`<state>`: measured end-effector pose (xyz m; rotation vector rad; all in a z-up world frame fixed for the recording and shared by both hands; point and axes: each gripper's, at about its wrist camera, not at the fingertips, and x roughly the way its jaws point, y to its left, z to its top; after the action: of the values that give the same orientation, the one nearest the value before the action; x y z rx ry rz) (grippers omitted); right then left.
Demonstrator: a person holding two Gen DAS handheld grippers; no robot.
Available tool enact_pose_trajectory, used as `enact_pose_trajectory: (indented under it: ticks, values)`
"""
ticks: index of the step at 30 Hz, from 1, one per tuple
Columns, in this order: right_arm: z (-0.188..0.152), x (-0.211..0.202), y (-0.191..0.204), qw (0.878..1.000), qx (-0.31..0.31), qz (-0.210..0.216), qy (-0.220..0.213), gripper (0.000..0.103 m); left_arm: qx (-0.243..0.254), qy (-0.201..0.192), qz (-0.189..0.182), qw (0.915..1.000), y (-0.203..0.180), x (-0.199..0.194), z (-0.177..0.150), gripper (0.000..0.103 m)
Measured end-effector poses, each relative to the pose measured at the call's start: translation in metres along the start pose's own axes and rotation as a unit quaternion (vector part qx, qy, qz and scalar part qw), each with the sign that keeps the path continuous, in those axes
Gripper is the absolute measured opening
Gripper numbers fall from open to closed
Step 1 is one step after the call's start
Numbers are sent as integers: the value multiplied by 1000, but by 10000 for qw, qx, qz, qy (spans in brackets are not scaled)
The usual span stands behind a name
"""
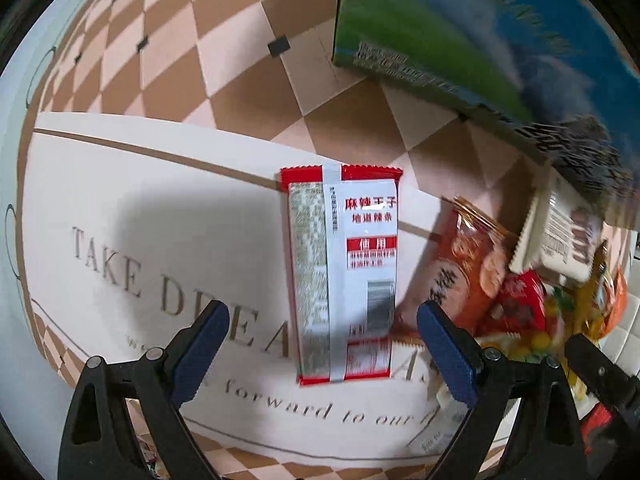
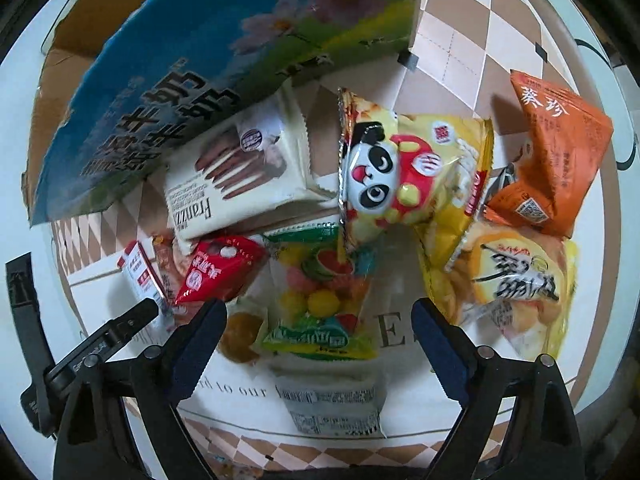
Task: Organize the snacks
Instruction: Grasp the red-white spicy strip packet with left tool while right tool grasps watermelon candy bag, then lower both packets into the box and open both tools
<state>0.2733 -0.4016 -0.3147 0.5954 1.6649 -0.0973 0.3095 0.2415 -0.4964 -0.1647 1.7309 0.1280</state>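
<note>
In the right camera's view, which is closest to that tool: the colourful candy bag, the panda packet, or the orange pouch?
From the right tool:
1. Colourful candy bag with green edges, just ahead between the fingers.
2. Yellow panda-print packet, beyond it, centre.
3. Orange triangular pouch, far right.

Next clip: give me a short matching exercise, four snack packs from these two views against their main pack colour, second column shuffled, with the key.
Things:
1. Franzzi biscuit pack
2. panda snack bag
3. triangular pack at far right
4. long flat pack in front of the left claw

Colours:
A. orange
B. red ends with a white middle
C. cream
D. yellow with some red

Pairs: 1-C, 2-D, 3-A, 4-B
</note>
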Motion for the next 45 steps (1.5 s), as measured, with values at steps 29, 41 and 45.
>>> enact_pose_trajectory:
  ticks: [29, 41, 45]
  values:
    - [-9, 44, 36, 9969, -513, -591, 115, 54, 748, -227, 174, 9968, -2, 6, -24, 42]
    - [-62, 15, 50, 9981, -613, 50, 46, 54, 869, -496, -213, 9948, -1, -63, -60, 42]
    - [-70, -7, 50, 9974, -645, 319, -20, 54, 1043, -648, -416, 9916, -8, -93, -74, 42]
